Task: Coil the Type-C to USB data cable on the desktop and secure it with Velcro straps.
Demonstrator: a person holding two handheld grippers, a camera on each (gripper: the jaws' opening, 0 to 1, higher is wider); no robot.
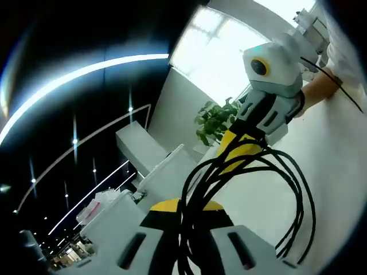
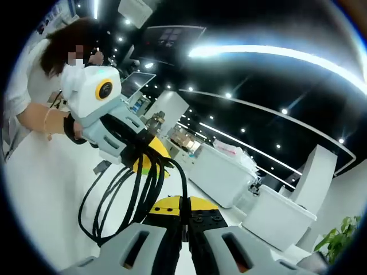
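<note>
Step in hand: judged to be the coiling stage; the cable (image 1: pixel 252 172) hangs in several black loops between the two hand-held grippers, raised off the worktop (image 1: pixel 338 154). No strap is visible on it.

Doing it well: keep the loops gathered to one even size and both pinch points firm, so no turn slips free; bring the bundle down to the worktop before any strap is attempted. Risk, as a judgement: the loops fan out unevenly at their lower side and could tangle if either grip loosens.

Left hand-held gripper (image 1: pixel 186 215): jaws closed down onto a bunch of cable strands that rise between the yellow tips in the left gripper view; in the right gripper view it enters from the left, held by a person's hand (image 2: pixel 71 129), with the strands spilling from its tips.

Right hand-held gripper (image 2: pixel 183 215): jaws nearly together, a single black strand nipped between them; seen also in the left gripper view at upper right, clamped on the far side of the coil.

Cable location: in the air between the two hand-held grippers, loops drooping toward the white worktop without clear contact.

Background: plant (image 1: pixel 215 120) beyond the worktop's far edge.
</note>
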